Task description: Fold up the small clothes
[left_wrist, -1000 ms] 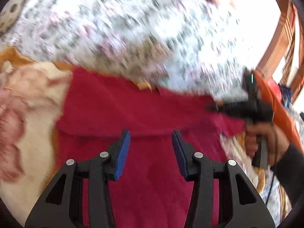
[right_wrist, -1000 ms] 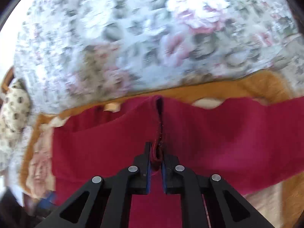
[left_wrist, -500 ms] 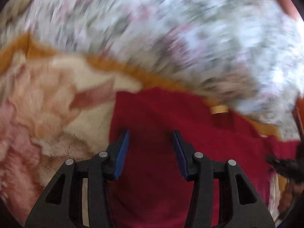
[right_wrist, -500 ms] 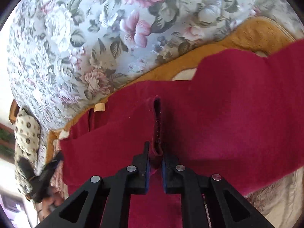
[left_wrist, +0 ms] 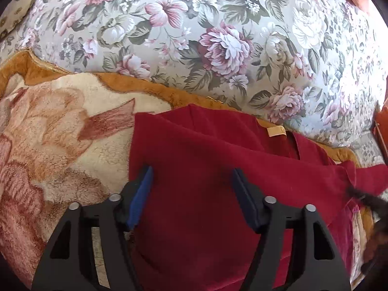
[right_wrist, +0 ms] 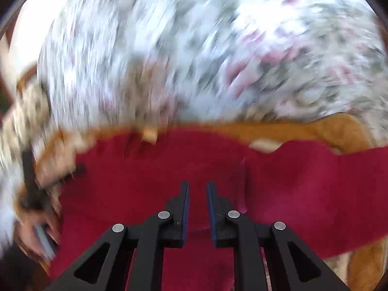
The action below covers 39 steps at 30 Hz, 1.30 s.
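A dark red garment (left_wrist: 206,169) lies spread on a plush orange and cream blanket (left_wrist: 55,131), with a tan neck label (left_wrist: 276,131) at its far edge. My left gripper (left_wrist: 191,177) is open and empty, just above the garment's left part. In the blurred right wrist view the same red garment (right_wrist: 145,174) fills the lower half. My right gripper (right_wrist: 197,186) is slightly open over it, with no cloth between its jaws. The left gripper and the hand holding it (right_wrist: 36,206) show at the left edge there.
A large floral cushion or sofa back (left_wrist: 218,36) rises directly behind the blanket and garment. A spotted pillow (left_wrist: 9,17) is at the far left. Wooden furniture (left_wrist: 382,131) shows at the right edge.
My right gripper has opened and let go of the red fold it pinched, and it is moving fast. My left gripper has shifted toward the garment's left edge, staying open.
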Motion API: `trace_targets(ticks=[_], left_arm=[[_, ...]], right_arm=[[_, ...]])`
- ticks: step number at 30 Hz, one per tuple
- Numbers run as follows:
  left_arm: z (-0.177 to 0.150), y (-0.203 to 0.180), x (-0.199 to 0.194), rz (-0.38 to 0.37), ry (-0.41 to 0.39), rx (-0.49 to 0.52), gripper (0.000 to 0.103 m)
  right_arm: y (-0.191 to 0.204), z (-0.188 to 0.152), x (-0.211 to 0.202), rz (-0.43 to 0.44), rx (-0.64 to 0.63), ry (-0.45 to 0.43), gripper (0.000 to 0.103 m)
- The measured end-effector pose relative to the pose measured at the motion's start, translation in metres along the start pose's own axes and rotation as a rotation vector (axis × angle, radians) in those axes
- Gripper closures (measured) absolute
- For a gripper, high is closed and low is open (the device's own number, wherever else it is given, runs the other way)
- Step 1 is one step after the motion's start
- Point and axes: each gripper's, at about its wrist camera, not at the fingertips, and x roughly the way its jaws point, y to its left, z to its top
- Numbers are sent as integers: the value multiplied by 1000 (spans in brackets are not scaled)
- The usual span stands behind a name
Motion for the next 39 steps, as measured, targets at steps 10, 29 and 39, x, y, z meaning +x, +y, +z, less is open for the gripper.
trace_targets(ticks=[10, 29, 39], left_arm=[[-17, -35, -60, 7, -72, -1, 31], [-77, -42, -39, 19, -54, 45, 23], [-78, -42, -40, 18, -59, 45, 23]], right_arm=[[-18, 11, -33, -124, 73, -30, 75], [-266, -8, -180, -754, 293, -130, 54], [-247, -11, -196, -515, 298, -350, 90]])
